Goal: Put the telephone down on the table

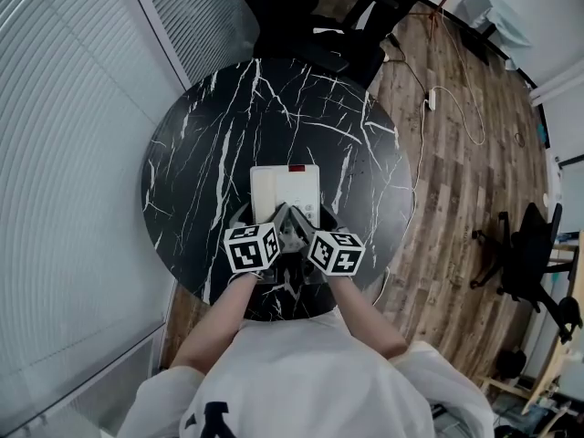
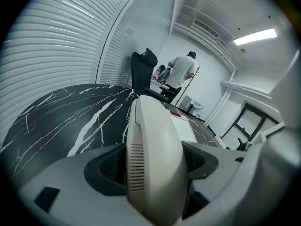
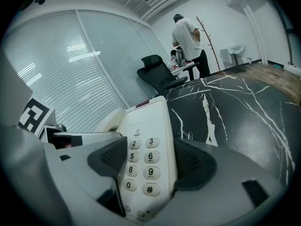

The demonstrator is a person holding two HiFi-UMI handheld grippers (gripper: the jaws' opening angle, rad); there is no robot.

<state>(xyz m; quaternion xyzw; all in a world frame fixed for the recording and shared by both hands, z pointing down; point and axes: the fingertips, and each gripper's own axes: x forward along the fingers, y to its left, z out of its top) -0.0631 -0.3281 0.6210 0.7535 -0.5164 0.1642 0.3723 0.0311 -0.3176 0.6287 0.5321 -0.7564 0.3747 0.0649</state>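
On the left side, our left gripper (image 2: 151, 166) has its jaws clamped on the handset (image 2: 153, 126), which lies along the left edge of the telephone (image 1: 285, 190). Between the two grippers, the telephone sits over the near half of the round table (image 1: 210, 135), with its long side pointing away from us. We cannot tell whether its bottom touches the marble or hangs just above it. To the right, our right gripper (image 3: 151, 163) is closed on the telephone itself, with one pad at each side of the keypad (image 3: 141, 147). We judge that we are at the last step, the lowering. The next move, as we see it, asks us to bring both grippers down together and level, so that the handset does not slip off the telephone. We should part the jaws only when the telephone rests flat on the table.
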